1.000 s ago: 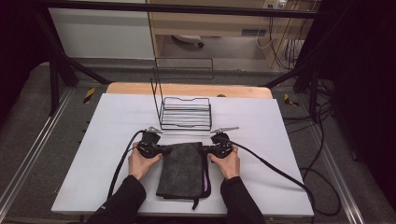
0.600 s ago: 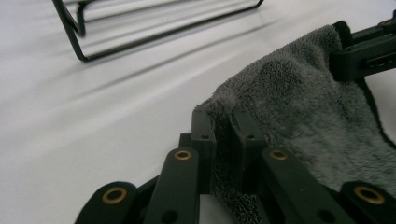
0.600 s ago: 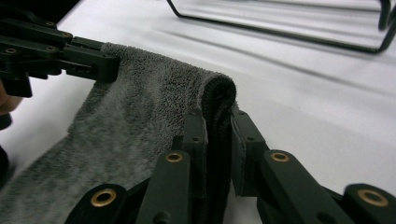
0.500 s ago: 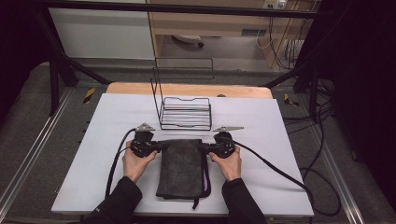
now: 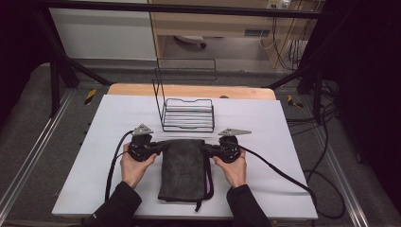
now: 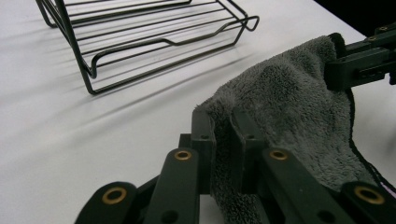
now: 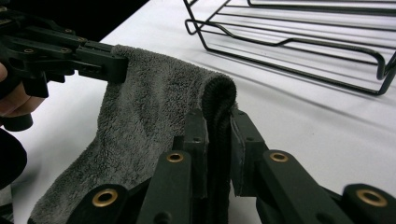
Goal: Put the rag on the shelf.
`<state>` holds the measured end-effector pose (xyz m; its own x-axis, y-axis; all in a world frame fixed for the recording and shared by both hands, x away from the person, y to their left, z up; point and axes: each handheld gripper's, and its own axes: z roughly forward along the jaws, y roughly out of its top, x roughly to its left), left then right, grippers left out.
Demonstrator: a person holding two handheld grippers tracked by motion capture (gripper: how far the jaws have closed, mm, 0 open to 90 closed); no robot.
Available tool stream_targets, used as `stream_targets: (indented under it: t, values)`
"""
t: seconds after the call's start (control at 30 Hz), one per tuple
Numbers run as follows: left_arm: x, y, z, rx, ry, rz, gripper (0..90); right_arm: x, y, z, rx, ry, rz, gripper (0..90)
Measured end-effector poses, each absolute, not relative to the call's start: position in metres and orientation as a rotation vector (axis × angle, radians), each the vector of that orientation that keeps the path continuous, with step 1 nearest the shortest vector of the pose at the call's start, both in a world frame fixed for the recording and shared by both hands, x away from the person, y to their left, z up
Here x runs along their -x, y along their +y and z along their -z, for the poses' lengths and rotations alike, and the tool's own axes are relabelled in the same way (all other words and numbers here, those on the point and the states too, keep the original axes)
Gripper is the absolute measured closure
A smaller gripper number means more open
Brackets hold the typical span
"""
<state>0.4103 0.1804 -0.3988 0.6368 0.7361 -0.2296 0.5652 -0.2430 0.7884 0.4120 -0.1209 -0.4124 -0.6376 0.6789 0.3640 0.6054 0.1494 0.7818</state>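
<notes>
left gripper (image 5: pixel 158 147) clamps grey towel (image 5: pixel 182 168) corner at 9 o'clock; right gripper (image 5: pixel 208 149) pinches corner at 3; wire rack (image 5: pixel 187 113) at 12.

Even overhead light falls on the white desk (image 5: pixel 283 142), bright without glare, while the room around it sinks into near black. The wire rack (image 6: pixel 140 42) throws soft, long shadows. In both gripper views the nearest tool parts are slightly blurred.
</notes>
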Motion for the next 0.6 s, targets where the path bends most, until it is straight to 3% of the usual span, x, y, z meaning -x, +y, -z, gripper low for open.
stream_targets:
  t: [0.6]
  values:
    - [-0.393,0.18,0.377,-1.877,0.953,-0.289,81.4,-0.397,-0.125,0.394,-1.181,2.248,-1.584,79.7]
